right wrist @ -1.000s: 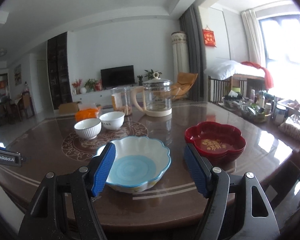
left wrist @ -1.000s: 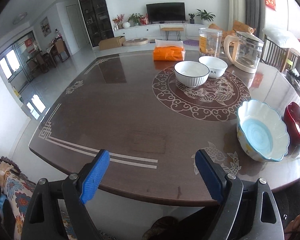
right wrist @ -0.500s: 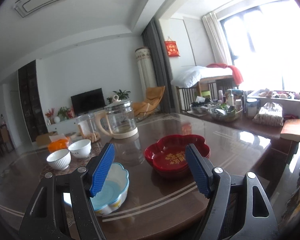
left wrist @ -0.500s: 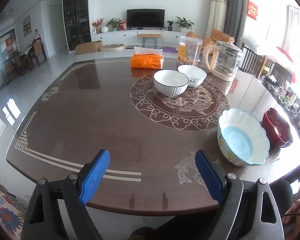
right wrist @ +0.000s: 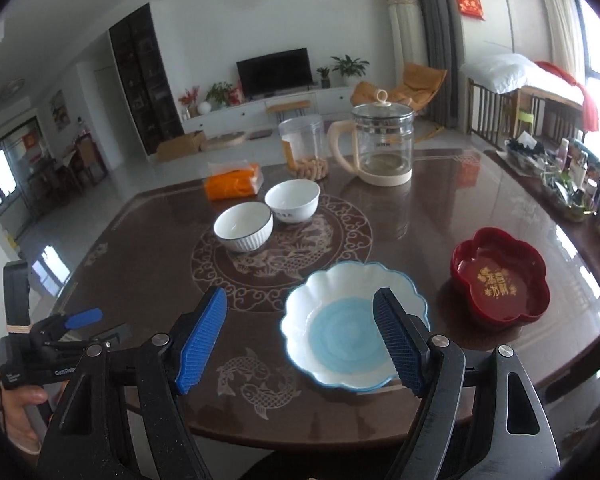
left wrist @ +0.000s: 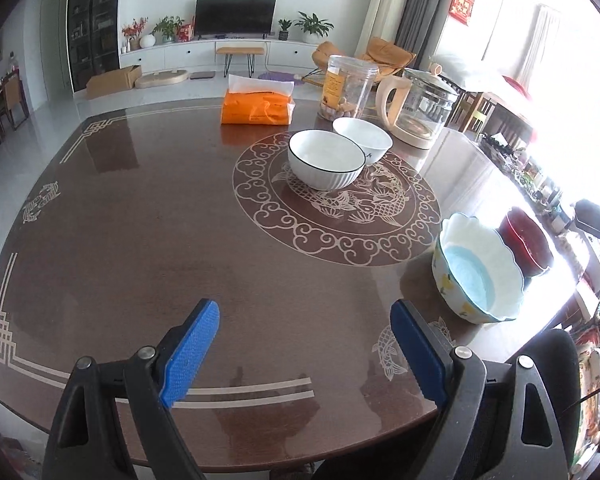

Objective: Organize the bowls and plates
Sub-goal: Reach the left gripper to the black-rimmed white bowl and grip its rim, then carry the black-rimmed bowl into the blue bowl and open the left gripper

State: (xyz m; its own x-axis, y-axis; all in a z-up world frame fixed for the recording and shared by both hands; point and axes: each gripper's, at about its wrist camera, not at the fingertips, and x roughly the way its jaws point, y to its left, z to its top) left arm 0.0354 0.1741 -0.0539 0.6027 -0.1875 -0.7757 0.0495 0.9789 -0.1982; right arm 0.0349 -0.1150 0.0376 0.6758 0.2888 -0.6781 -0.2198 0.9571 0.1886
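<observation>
Left gripper [left wrist: 304, 350]: jaws wide apart, nothing between them, bare table [left wrist: 140, 240] under the tips. Right gripper [right wrist: 300, 340]: jaws wide apart, holding nothing; the blue bowl [right wrist: 354, 326] sits on the table behind its right finger, lower centre of that view. Red bowl [right wrist: 500, 274] just right of it, apart. Two white bowls [right wrist: 266, 218] side by side on the round pattern, mid frame; kettle [right wrist: 382, 144], jar [right wrist: 304, 148], orange tissue pack [right wrist: 232, 182] beyond.

Versus a second ago: right view has tilted down, so the tabletop now fills the frame. Left view swung right, white bowls [left wrist: 338, 154] nearer centre, blue bowl [left wrist: 478, 270] at right edge. Dishes haven't moved.
</observation>
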